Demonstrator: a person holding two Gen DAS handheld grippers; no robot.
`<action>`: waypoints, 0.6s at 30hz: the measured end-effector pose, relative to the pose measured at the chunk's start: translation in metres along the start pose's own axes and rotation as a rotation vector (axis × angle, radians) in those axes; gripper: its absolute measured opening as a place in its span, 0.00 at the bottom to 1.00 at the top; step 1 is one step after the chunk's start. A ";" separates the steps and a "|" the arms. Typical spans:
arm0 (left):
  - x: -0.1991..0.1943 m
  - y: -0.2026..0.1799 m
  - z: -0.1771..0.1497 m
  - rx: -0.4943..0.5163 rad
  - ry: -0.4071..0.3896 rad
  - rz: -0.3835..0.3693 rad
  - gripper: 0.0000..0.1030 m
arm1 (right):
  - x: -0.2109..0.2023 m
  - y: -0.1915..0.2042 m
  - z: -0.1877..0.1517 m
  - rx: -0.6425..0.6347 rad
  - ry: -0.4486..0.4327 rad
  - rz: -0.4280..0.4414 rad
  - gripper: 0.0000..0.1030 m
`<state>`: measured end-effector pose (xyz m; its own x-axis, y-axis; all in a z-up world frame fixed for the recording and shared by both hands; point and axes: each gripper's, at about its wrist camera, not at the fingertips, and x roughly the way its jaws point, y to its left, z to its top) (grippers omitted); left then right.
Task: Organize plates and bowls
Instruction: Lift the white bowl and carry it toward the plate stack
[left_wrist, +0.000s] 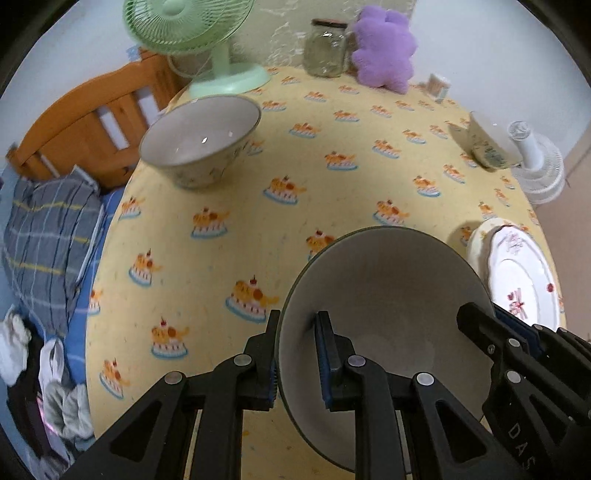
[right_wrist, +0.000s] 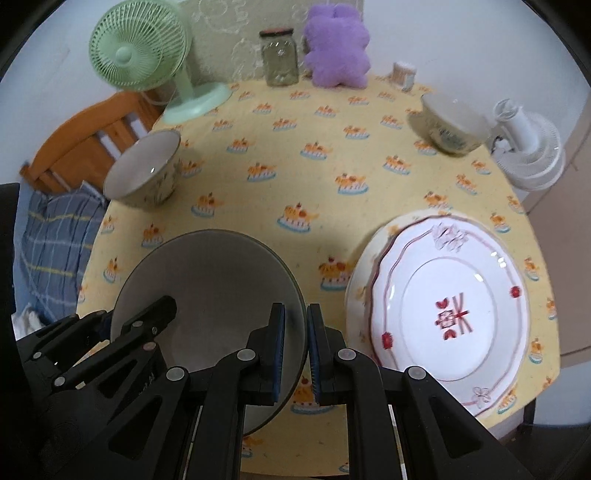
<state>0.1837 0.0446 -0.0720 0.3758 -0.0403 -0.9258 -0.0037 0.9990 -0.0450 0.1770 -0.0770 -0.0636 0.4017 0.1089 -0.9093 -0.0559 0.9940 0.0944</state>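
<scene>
Both the left gripper (left_wrist: 297, 354) and the right gripper (right_wrist: 295, 350) pinch opposite rims of the grey bowl (right_wrist: 218, 280), held above the tabletop (right_wrist: 314, 122) beside the stacked plates (right_wrist: 450, 306). Recommended: keep it level and both jaws clamped until seated. Yellow patterned cloth; bed (left_wrist: 55, 221) alongside.

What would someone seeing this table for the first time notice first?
Nearest the cameras, a big grey bowl is pinched at opposite rims by the left gripper and the right gripper. Just right of it lies a stack of white plates with red motifs, on a yellow tablecloth printed with cakes. At the far edge stand a green fan and a purple plush toy.
</scene>
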 end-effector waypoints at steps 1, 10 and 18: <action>0.003 -0.001 -0.003 -0.014 0.006 0.008 0.14 | 0.003 -0.001 -0.001 -0.012 0.005 0.004 0.14; 0.011 -0.005 -0.013 -0.057 0.031 0.044 0.14 | 0.016 -0.007 -0.005 -0.091 0.024 0.033 0.14; 0.008 -0.010 -0.021 -0.077 0.079 0.013 0.14 | 0.011 -0.011 -0.006 -0.118 0.039 0.018 0.14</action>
<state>0.1672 0.0340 -0.0865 0.3012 -0.0324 -0.9530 -0.0801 0.9950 -0.0591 0.1765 -0.0865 -0.0767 0.3636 0.1242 -0.9233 -0.1711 0.9831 0.0648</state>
